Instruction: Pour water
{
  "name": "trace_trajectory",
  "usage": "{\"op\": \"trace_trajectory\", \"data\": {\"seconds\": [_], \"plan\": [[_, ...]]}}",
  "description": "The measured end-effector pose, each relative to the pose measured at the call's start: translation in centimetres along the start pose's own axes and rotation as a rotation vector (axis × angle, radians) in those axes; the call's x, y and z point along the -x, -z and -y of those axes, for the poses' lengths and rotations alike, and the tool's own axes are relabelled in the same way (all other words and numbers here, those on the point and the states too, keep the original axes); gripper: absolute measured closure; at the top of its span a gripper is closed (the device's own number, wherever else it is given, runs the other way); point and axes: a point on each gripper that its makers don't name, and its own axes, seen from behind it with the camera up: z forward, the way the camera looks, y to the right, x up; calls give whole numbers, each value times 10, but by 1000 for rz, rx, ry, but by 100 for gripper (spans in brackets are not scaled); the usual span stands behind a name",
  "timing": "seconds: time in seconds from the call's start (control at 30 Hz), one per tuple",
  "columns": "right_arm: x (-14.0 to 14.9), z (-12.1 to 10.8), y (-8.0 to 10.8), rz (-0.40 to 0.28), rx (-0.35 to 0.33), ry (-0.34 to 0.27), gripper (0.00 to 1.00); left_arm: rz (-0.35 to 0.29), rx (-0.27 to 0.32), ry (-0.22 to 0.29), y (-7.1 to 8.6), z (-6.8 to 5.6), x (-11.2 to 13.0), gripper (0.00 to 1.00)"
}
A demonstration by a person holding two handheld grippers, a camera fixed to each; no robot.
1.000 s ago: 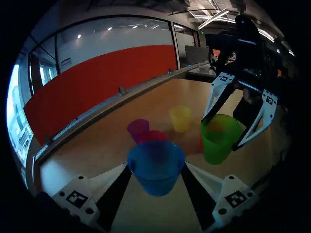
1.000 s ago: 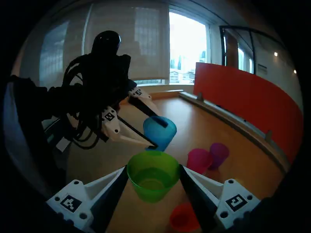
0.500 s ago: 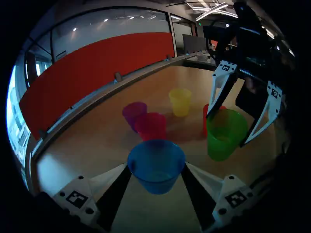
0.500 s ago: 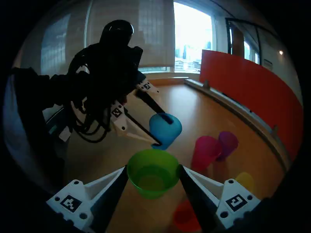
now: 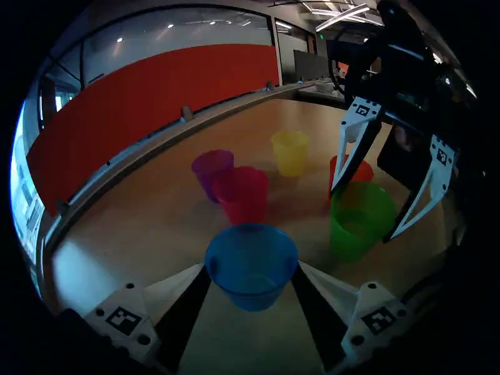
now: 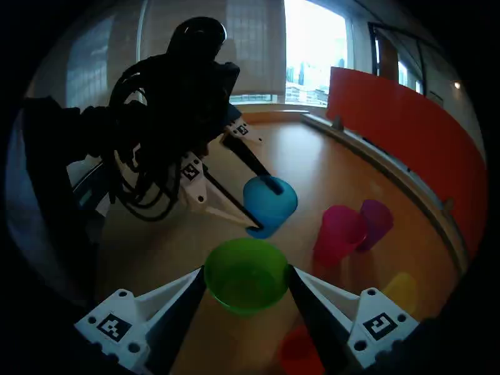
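My left gripper point(image 5: 251, 281) is shut on a blue cup point(image 5: 251, 265) that stays upright above the wooden table point(image 5: 156, 219). In the same left gripper view, farther right, my right gripper point(image 5: 365, 209) is shut on a green cup point(image 5: 361, 219). The right gripper view has the green cup point(image 6: 246, 275) between my right gripper's point(image 6: 246, 284) fingers, upright and close above the table. Beyond it the blue cup point(image 6: 270, 201) sits in the left gripper point(image 6: 262, 206), held by a person in dark clothing. Whether either cup holds water is unclear.
On the table stand a pink cup point(image 5: 242, 194), a purple cup point(image 5: 212, 172), a yellow cup point(image 5: 290, 152) and a red cup point(image 5: 351, 174). A red partition point(image 5: 144, 106) with a rail runs along the table's far edge. Dark cables point(image 6: 150, 169) hang by the left gripper.
Both cameras have tilted downward toward the table. The green cup has sunk lower, nearer the tabletop. Both cups remain gripped and upright.
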Motion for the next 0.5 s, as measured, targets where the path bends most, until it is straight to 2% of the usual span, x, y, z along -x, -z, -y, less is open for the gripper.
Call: {"op": "trace_trajectory", "data": {"seconds": [0.5], "plan": [[2, -2, -7, 7, 0, -4, 6, 15, 10, -4, -7, -2, 12, 14]]}}
